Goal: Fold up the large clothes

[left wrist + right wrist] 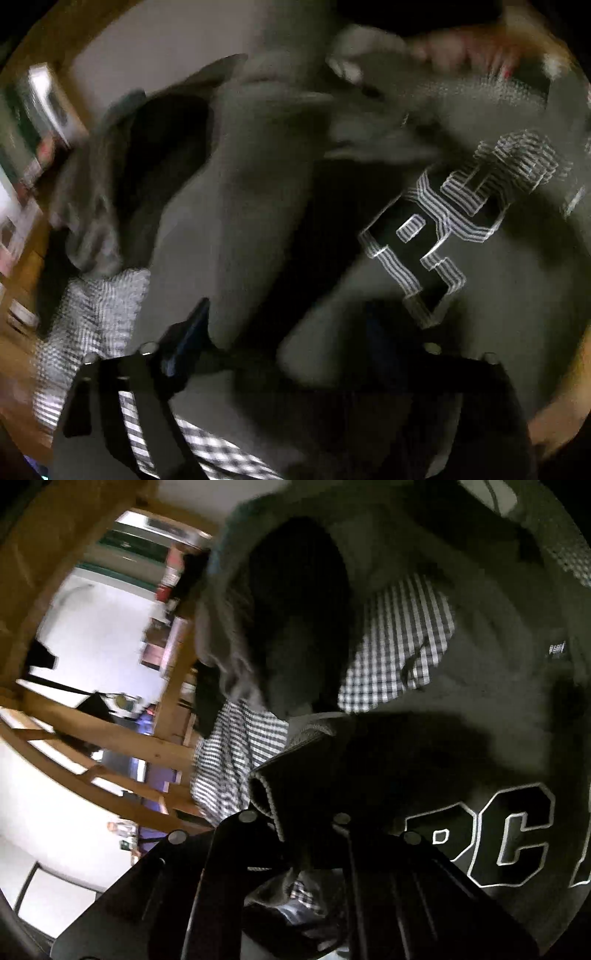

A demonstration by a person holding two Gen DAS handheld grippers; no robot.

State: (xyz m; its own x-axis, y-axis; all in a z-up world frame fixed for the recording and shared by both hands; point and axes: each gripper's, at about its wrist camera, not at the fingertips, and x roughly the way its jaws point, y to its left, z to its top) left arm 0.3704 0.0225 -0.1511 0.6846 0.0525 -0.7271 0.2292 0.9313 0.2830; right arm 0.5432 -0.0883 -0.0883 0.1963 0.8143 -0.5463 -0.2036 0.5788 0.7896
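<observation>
A dark grey hoodie (240,192) with black block letters edged in white (443,236) lies crumpled and fills the left wrist view. My left gripper (286,317) is open, its jaws wide apart, and a grey sleeve fold runs between them without being pinched. In the right wrist view the hoodie (480,709) shows its dark hood (288,627) and the letters (509,842). My right gripper (295,821) is shut on a ribbed edge of the hoodie (266,794). The left wrist view is blurred.
A black-and-white checked garment (399,646) lies under the hoodie, also seen as checked cloth (96,317). A person's hand (461,51) is at the top right. Wooden beams (110,746) and white walls stand to the left, with cluttered shelves (37,110).
</observation>
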